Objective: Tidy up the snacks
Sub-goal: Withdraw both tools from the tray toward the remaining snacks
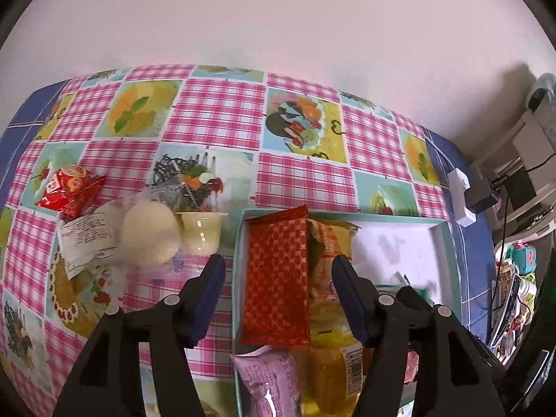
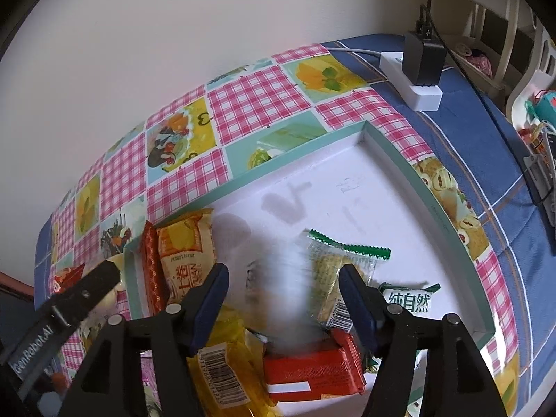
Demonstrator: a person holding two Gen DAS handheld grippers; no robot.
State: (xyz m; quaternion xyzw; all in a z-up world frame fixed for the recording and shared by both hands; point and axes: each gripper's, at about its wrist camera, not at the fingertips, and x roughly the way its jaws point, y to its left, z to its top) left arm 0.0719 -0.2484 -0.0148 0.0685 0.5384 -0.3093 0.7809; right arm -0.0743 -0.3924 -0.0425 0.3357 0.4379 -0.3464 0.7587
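Observation:
A shallow teal-rimmed white box (image 1: pixel 448 243) (image 2: pixel 427 187) lies on the table. It holds a red patterned pack (image 1: pixel 278 278), yellow packs (image 1: pixel 330 312) (image 2: pixel 186 253), a pink pack (image 1: pixel 267 378), a red bar (image 2: pixel 312 365) and green-edged packs (image 2: pixel 333 271). My left gripper (image 1: pixel 278 267) is open and empty above the box's left part. My right gripper (image 2: pixel 283 278) is open; a blurred white thing (image 2: pixel 285 278) drops between its fingers. Outside the box lie a red bag (image 1: pixel 69 189), a white bun pack (image 1: pixel 149 236) and a pudding cup (image 1: pixel 201 232).
The table has a pink checked fruit-print cloth (image 1: pixel 215 111) over blue fabric. A white power strip (image 2: pixel 410 80) with a black charger (image 2: pixel 422 59) lies at the table's right back. A wall stands behind. Shelves with clutter (image 1: pixel 514 278) stand at the right.

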